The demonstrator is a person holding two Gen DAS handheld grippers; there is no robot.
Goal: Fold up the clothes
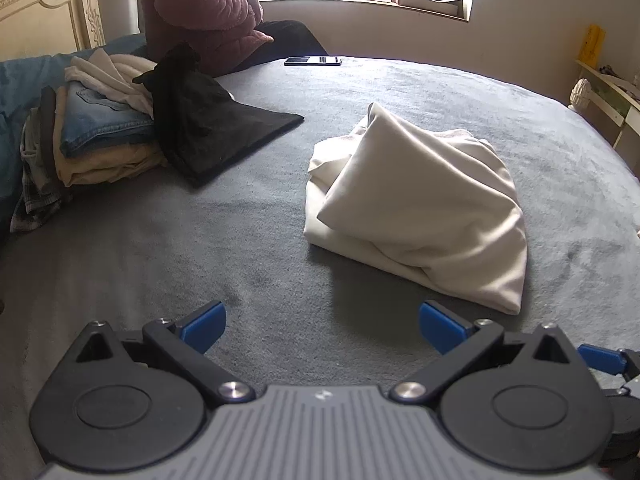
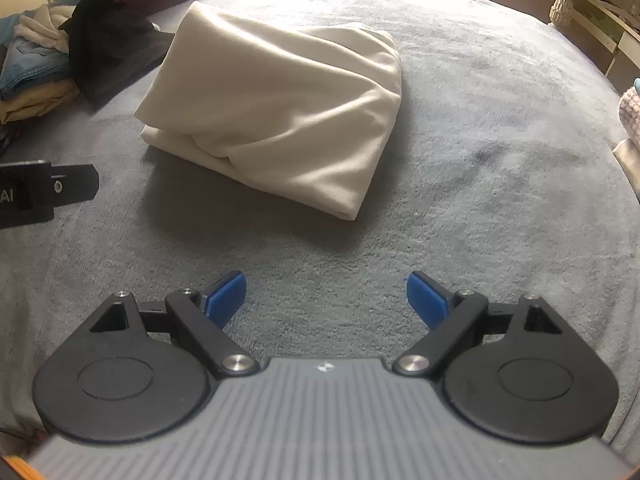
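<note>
- Your left gripper [image 1: 322,326] hovers low over the bed [image 1: 200,248], spread wide, empty.
- Your right gripper [image 2: 326,300] likewise, near the cream garment [image 2: 276,120].

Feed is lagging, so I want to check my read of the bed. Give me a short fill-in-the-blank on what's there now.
1. The cream garment lies on the grey ____.
2. Both the left gripper and the right gripper are ____, holding nothing.
3. The black garment leans against a ____ of folded clothes.
4. A phone lies beside a seated ____.

Missing words: blanket; open; stack; person
</note>
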